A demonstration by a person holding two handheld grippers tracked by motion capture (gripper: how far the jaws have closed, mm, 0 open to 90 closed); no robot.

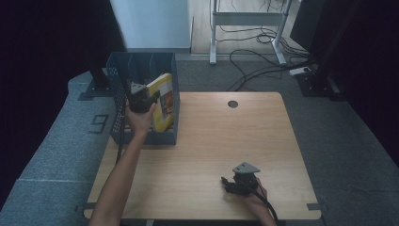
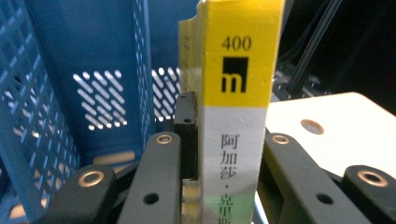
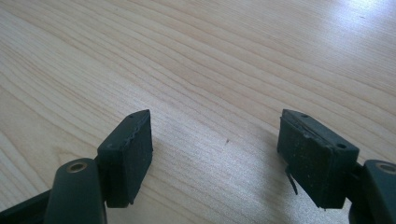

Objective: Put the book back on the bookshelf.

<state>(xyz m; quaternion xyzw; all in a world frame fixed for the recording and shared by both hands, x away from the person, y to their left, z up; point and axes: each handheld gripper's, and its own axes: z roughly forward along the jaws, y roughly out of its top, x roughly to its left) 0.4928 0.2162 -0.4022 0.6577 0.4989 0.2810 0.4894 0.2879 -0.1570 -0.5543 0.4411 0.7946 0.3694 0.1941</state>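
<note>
Yellow-spined book (image 2: 236, 107): clamped by left gripper (image 1: 139, 101) inside blue file crate (image 1: 117, 75), counter's (image 1: 211, 141) 10 o'clock, release pending; right gripper (image 3: 215, 154) wide, empty.

A: High view sat above the person's side, looking forward and down on the table (image 1: 207, 141), far off.

B: Left gripper view?

A: Rode the left gripper (image 2: 219, 154), looked along its jaws, very close on the book (image 2: 238, 93) between them, blue crate (image 2: 56, 93) just behind.

B: Right one?

A: Low over bare tabletop ahead of the right gripper (image 3: 215, 154). Book, crate and tabletop were shared with the high view.
</note>
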